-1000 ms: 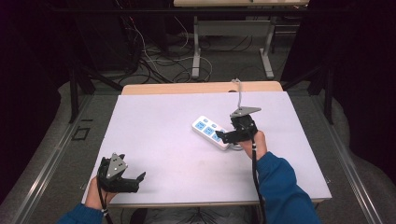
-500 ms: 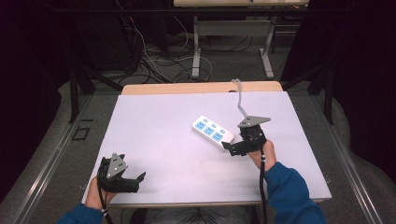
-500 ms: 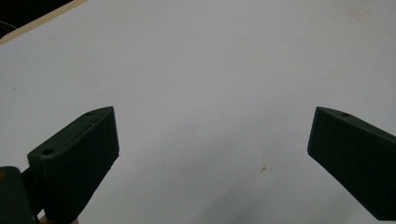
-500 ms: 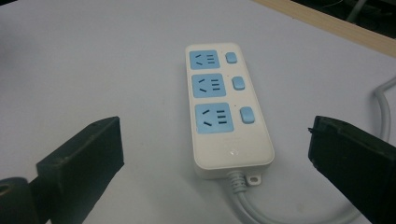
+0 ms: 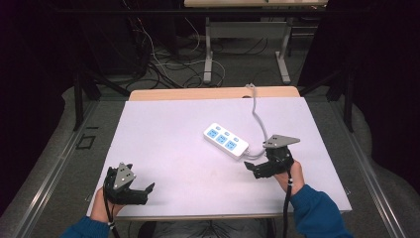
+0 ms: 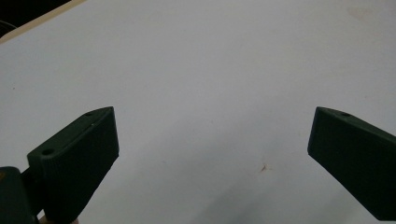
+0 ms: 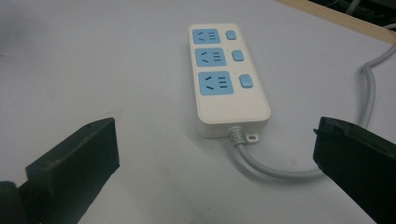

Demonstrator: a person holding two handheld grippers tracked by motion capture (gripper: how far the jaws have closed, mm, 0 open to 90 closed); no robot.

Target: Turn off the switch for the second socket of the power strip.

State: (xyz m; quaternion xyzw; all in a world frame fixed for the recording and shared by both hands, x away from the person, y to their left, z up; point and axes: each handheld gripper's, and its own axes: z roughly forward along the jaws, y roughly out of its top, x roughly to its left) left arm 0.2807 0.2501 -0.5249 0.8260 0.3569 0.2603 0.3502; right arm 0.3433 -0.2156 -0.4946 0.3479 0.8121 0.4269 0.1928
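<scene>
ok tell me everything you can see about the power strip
The power strip is a white, plastic-looking bar with rounded corners, lying flat and face up near the middle of the white table, set at a diagonal in the high view. It has three blue sockets in a row, each with a small blue button beside it. A grey cable leaves one short end through a ribbed collar, next to a small mounting tab, then curves off toward the table's far edge. Nothing is plugged in. The open right gripper sits just short of it, not touching.

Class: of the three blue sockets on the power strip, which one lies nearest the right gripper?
The blue socket at the power strip's cable end; the other two sit farther from the right gripper.
</scene>
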